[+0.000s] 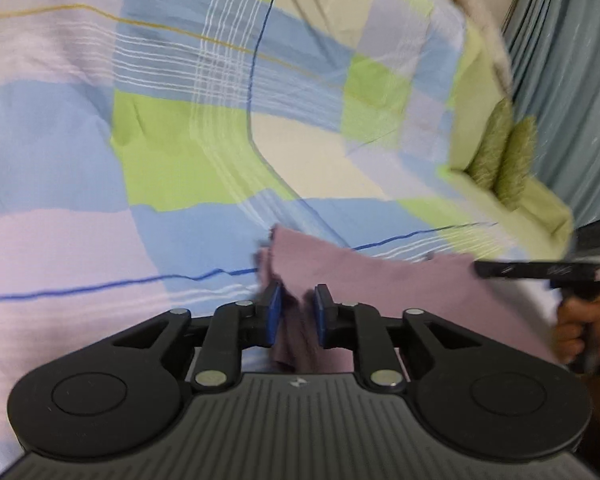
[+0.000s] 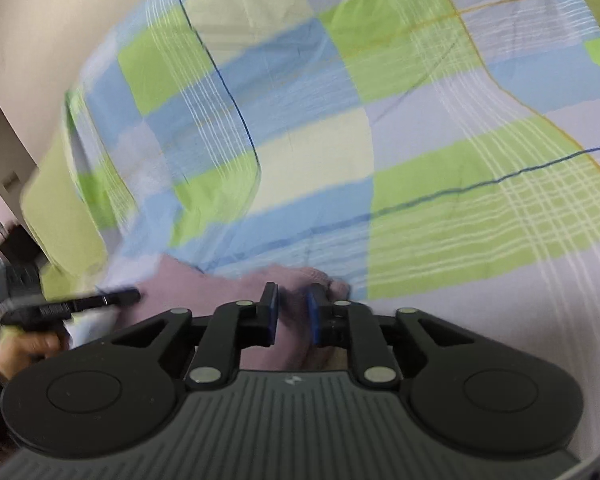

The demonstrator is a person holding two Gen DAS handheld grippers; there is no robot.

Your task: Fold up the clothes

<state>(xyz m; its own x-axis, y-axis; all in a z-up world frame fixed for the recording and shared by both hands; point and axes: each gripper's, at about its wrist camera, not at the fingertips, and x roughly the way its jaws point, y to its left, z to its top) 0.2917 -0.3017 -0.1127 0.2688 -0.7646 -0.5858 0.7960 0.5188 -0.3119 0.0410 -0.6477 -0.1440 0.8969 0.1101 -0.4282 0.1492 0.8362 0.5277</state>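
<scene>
A: Left wrist view, garment?
B: Mauve cloth, blurred, bunched, lower centre over checked bedsheet. Left gripper pinches it.
A: Right gripper?
B: Clamped on the same cloth.

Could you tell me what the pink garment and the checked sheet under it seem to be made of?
Pink garment: soft, matte cloth, perhaps a cotton knit; it bunches and droops between the left gripper pads. Blur hides the weave.

Checked sheet: thin, smooth printed fabric, probably cotton or a blend; it lies flat with fine creases and no sheen.
</scene>
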